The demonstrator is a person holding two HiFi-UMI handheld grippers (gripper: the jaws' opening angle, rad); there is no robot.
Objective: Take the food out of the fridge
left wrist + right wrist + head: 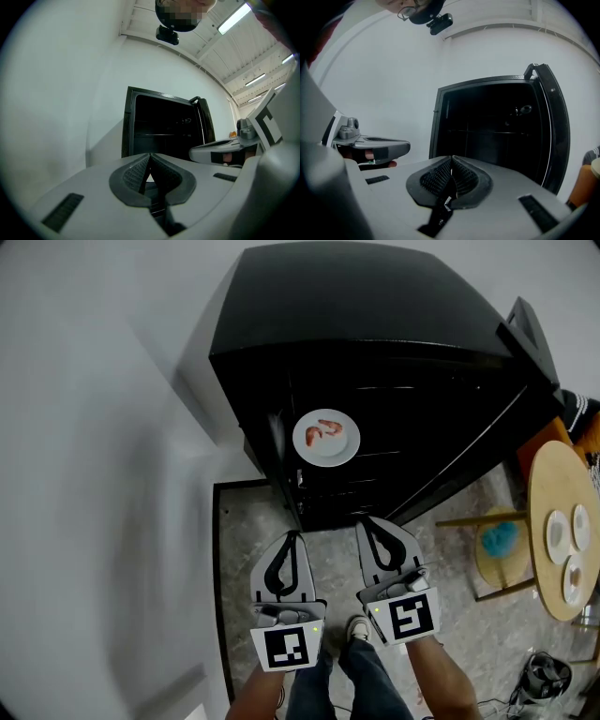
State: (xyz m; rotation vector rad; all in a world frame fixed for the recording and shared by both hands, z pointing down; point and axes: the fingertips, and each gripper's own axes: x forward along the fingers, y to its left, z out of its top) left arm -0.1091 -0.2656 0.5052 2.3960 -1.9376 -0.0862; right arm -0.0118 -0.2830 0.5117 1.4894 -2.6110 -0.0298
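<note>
A round white plate (pixel 326 454) of curled red food (pixel 323 432) is seen lying flat on a shelf inside the open black fridge (pixel 375 334); being round, it shows no long axis. The left gripper (pixel 292 537) and right gripper (pixel 367 524) are held closed and empty in front of it, over a grey marbled floor (pixel 242 549) beside a white wall (pixel 84 427).

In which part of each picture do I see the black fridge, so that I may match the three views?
Head view: the fridge fills the top centre, and its open front faces the person.
Left gripper view: it is in the centre, a dark opening against the white wall.
Right gripper view: it runs from the centre to the right.
Shared landmark: the open door, which stands at the fridge's right edge in every view.
</note>
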